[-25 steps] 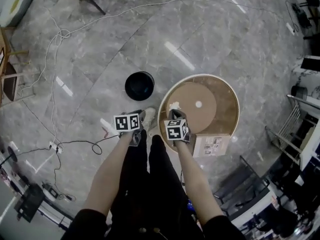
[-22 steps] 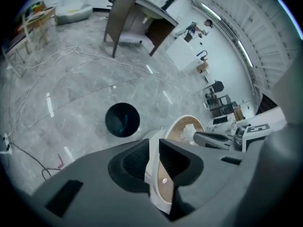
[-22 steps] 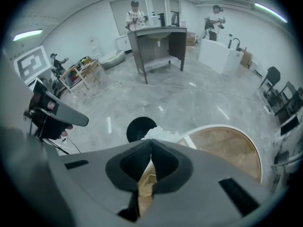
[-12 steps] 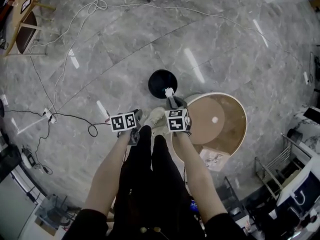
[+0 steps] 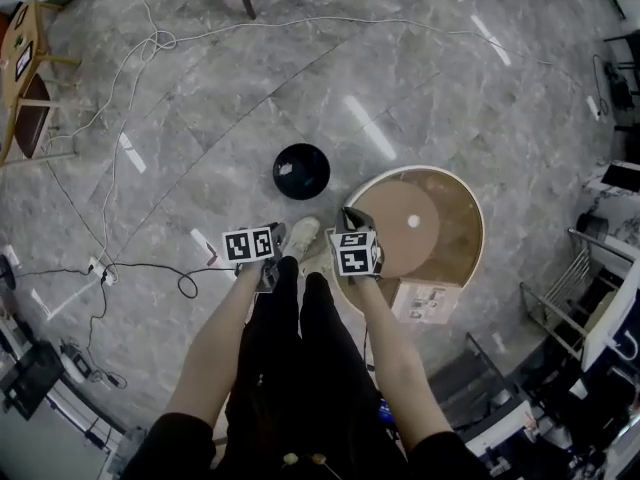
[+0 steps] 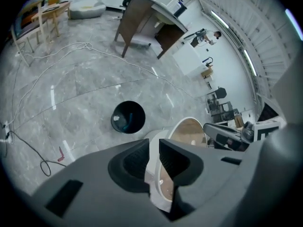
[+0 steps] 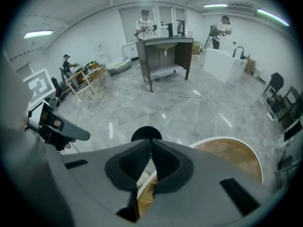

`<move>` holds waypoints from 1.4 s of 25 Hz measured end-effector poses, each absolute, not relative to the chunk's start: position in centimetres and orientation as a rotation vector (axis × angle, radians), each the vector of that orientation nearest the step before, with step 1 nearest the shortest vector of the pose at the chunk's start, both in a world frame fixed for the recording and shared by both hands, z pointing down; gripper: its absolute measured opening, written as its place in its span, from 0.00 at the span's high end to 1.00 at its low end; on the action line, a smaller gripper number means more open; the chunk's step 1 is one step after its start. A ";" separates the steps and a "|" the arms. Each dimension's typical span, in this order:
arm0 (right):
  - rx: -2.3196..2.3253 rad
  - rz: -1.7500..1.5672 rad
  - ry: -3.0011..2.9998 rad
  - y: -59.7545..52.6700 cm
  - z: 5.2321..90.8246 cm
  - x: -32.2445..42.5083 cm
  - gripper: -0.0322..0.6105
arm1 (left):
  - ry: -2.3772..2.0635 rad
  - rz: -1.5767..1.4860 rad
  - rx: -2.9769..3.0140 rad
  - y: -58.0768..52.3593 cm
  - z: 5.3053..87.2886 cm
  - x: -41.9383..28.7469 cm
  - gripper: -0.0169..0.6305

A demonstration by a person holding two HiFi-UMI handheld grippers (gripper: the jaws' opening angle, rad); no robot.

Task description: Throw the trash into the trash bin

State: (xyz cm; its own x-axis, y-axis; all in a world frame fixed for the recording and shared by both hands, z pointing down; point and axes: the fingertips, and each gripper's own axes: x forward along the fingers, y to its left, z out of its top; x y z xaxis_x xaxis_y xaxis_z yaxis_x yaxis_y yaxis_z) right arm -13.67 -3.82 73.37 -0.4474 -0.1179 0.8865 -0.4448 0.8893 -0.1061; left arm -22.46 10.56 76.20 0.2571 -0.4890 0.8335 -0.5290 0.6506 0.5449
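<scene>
The black trash bin (image 5: 301, 171) stands on the grey floor just left of the round wooden table (image 5: 470, 208). A small whitish scrap of trash (image 5: 288, 168) lies inside the bin. My right gripper (image 5: 348, 213) hangs over the table's near-left rim, short of the bin. Its jaws are closing, with the tips almost touching and nothing between them (image 7: 152, 143). The bin (image 7: 146, 133) shows just beyond those tips. My left gripper (image 5: 274, 230) hovers over the floor nearer to me than the bin (image 6: 128, 117). It is open by a narrow gap and empty (image 6: 154, 143).
A cardboard box (image 5: 425, 298) sits by the table's near edge. Cables (image 5: 150, 43) run across the floor at the left, and a wooden chair (image 5: 25, 88) stands at the far left. The person's shoes (image 5: 300, 236) are beside the bin. A dark desk (image 7: 165, 56) and people stand far behind.
A second ago the right gripper held white trash over the table, and half a second ago over the bin. Now the scrap lies in the bin and the gripper has drawn back, empty.
</scene>
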 end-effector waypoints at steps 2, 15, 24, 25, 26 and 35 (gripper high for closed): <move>0.488 0.436 -2.005 -4.6 72.8 -10.5 0.94 | -1.339 0.086 0.988 9.2 76.0 -21.2 0.87; 1.231 0.775 -2.024 -7.0 62.8 10.4 0.95 | -1.095 0.395 1.582 -0.8 68.3 -10.0 0.94; 1.675 0.821 -2.300 -3.9 45.8 18.4 0.95 | -1.008 0.174 2.113 -5.3 50.6 -2.6 0.96; 1.697 0.797 -2.332 -3.4 44.0 18.7 0.95 | -1.007 0.142 2.174 -5.5 48.5 -2.0 0.96; 1.711 0.767 -2.361 -2.9 42.4 18.9 0.95 | -1.008 0.114 2.237 -5.6 46.5 -1.4 0.96; 1.708 0.422 -2.606 -1.4 30.4 17.3 0.95 | -1.047 -0.085 2.680 -5.5 31.4 1.5 0.96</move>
State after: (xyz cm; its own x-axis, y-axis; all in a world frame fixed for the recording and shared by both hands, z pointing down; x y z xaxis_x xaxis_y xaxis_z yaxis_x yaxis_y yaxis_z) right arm 17.33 -1.45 30.36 -0.4099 -0.9007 0.1441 -0.9001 0.3738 -0.2237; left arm 1.52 -5.49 31.41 0.7384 -0.6731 0.0402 -0.6577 -0.7058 0.2632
